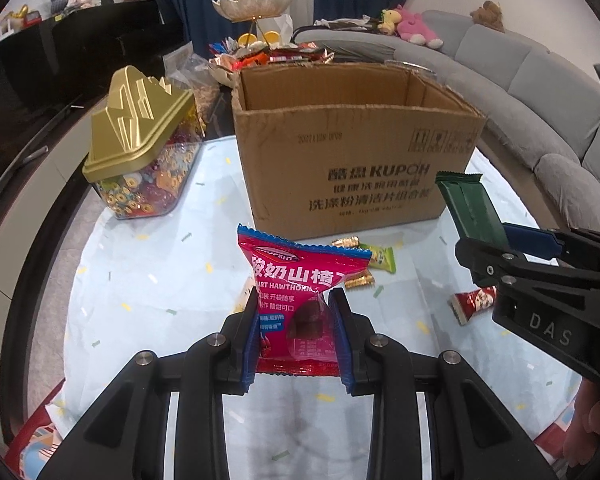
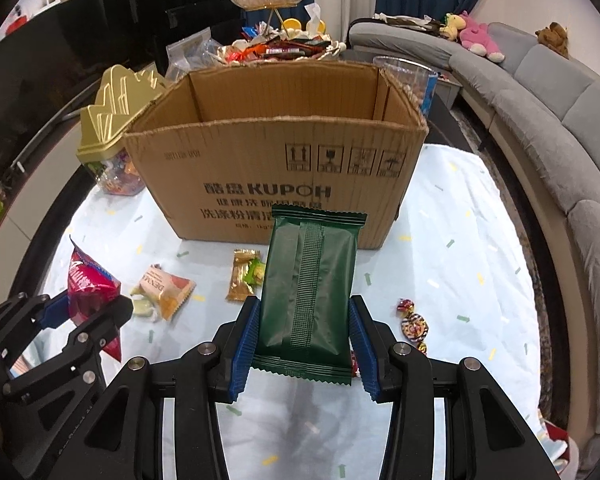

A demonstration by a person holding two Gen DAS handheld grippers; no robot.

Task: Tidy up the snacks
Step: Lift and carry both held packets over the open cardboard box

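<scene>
left claw (image 1: 296, 332): clamped on pink packet (image 1: 300, 280), held upright | right claw (image 2: 303, 340): clamped on green bar (image 2: 310, 280), long axis pointed toward cardboard box (image 2: 276, 160)

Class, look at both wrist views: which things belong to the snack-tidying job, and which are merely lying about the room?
Part of the job:
- pink hawthorn snack packet, held in left gripper
- green wrapped bar, held in right gripper
- cardboard box
- loose candies

Just lying about:
- pink plush toy
- grey sofa

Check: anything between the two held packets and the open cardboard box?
Nothing visible. The left gripper holds the pink packet, the right gripper the green packet; the cardboard box stands open just behind both.
</scene>
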